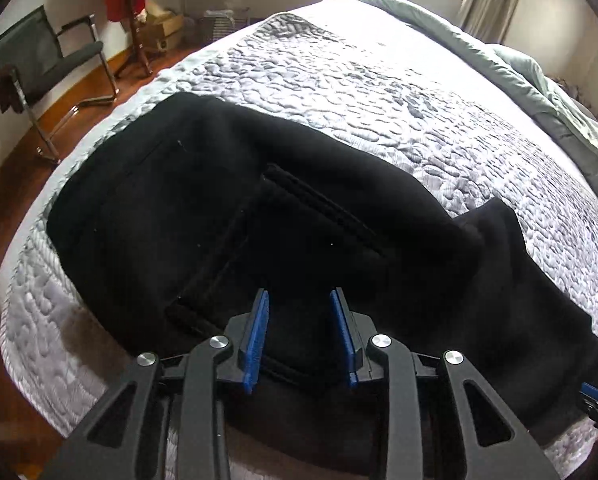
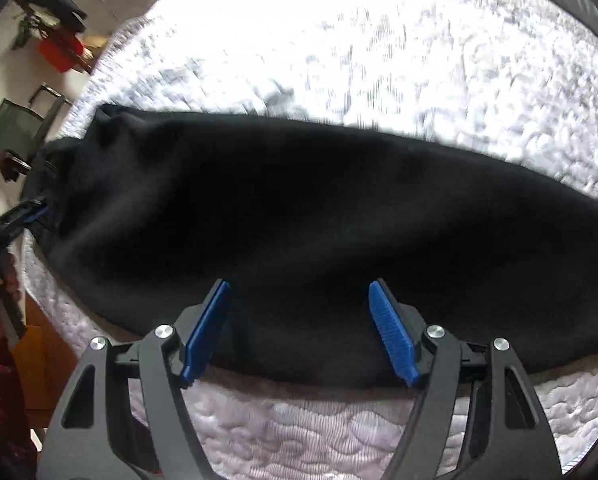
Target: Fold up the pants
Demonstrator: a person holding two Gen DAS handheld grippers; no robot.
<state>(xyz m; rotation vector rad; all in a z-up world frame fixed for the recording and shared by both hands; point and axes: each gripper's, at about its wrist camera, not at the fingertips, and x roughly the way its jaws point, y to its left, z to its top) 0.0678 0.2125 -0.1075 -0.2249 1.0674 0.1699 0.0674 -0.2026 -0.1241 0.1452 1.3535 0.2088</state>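
Note:
Black pants (image 1: pixel 227 216) lie flat on a quilted white bedspread (image 1: pixel 359 92), waist end toward the left with a back pocket showing. My left gripper (image 1: pixel 301 300) is open, its blue pads just above the near edge of the pants by the pocket. In the right wrist view the pants (image 2: pixel 299 208) stretch across as a long dark leg. My right gripper (image 2: pixel 301 290) is open wide over the leg's near edge, holding nothing. The left gripper also shows at the left edge of the right wrist view (image 2: pixel 35 210).
A black chair (image 1: pixel 47 60) and a wooden coat stand with red clothes (image 1: pixel 129 8) stand on the wood floor left of the bed. A grey duvet (image 1: pixel 539 80) is bunched at the bed's far right. The bed's near edge (image 2: pixel 299 420) is under my right gripper.

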